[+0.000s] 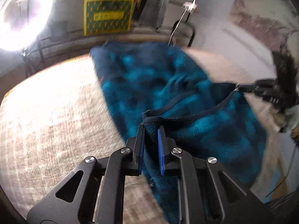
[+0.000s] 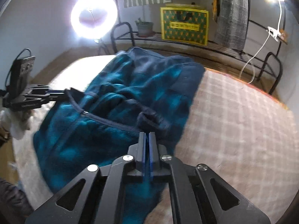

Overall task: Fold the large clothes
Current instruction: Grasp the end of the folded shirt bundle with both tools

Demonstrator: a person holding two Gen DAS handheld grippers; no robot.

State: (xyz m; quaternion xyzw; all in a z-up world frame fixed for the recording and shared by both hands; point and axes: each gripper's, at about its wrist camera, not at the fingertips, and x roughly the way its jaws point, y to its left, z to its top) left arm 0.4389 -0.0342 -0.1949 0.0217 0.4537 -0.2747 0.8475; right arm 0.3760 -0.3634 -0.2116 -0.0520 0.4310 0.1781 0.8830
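A large teal and dark-blue fleece garment point(image 1: 158, 78) lies spread along the checked table top point(image 1: 46, 121), its dark hem raised near me. My left gripper point(image 1: 151, 129) is shut on a bunched fold of that hem, and the cloth fills the gap between its blue pads. In the right wrist view the garment point(image 2: 115, 115) runs away from my right gripper point(image 2: 147, 135), whose jaws are pressed together at the gathered dark edge. Each view shows the other tool pinching the same hem: the right gripper point(image 1: 241, 89) at the right and the left gripper point(image 2: 64, 93) at the left.
A bright ring light point(image 2: 94, 16) stands beyond the table. A low metal rack point(image 2: 269, 61) behind it carries a yellow and green box point(image 2: 185, 26) and a potted plant point(image 2: 143, 27). Clothes hang above it, and a white cable point(image 2: 261, 46) hangs down.
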